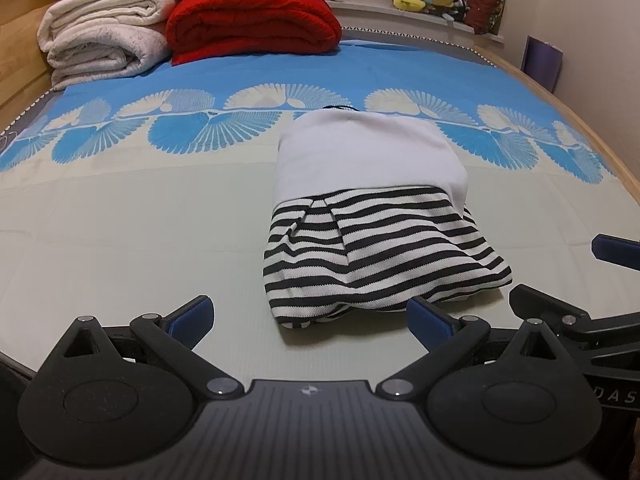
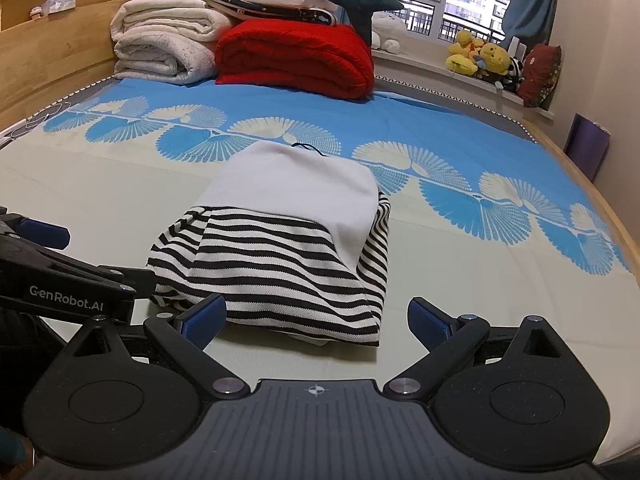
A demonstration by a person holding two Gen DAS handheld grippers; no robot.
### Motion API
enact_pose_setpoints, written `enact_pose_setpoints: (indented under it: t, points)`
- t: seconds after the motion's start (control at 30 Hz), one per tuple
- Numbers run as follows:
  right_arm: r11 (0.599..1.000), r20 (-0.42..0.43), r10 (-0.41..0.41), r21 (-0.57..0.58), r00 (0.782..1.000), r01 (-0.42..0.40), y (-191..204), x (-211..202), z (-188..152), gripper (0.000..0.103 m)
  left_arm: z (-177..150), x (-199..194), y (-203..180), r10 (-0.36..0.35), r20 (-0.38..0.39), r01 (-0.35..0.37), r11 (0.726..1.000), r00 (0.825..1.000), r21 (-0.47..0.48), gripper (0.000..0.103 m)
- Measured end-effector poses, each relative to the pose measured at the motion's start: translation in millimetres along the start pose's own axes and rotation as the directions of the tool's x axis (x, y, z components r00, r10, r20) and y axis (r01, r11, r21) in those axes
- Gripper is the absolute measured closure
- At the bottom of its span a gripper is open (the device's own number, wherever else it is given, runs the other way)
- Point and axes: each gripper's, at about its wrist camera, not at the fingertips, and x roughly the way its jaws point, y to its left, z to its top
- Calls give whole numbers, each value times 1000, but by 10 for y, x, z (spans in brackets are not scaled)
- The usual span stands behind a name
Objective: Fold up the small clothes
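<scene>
A small garment (image 1: 372, 216) lies folded into a compact packet on the bed, its far half plain white and its near half black-and-white striped. My left gripper (image 1: 312, 320) stands open just in front of the packet's near edge, nothing between its blue pads. The right wrist view shows the same garment (image 2: 288, 248), with my right gripper (image 2: 316, 320) open at its near striped hem and holding nothing. The right gripper's body also shows at the right edge of the left wrist view, and the left gripper's at the left edge of the right wrist view.
The bed sheet (image 1: 120, 216) is pale near me and blue with fan patterns farther off. Folded white quilts (image 1: 104, 36) and a red blanket (image 1: 252, 20) are stacked by the wooden headboard. Plush toys (image 2: 484, 60) sit on the window ledge. A wooden bed rail (image 2: 580, 176) runs along the right.
</scene>
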Motion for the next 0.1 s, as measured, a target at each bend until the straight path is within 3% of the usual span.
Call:
enact_pose_setpoints:
  t: [0.1]
  points:
    - [1000,-3,-1,0,1000,1,-1,11,-5,6,0,0,-7,2,2,-2,1000,1000,4,1]
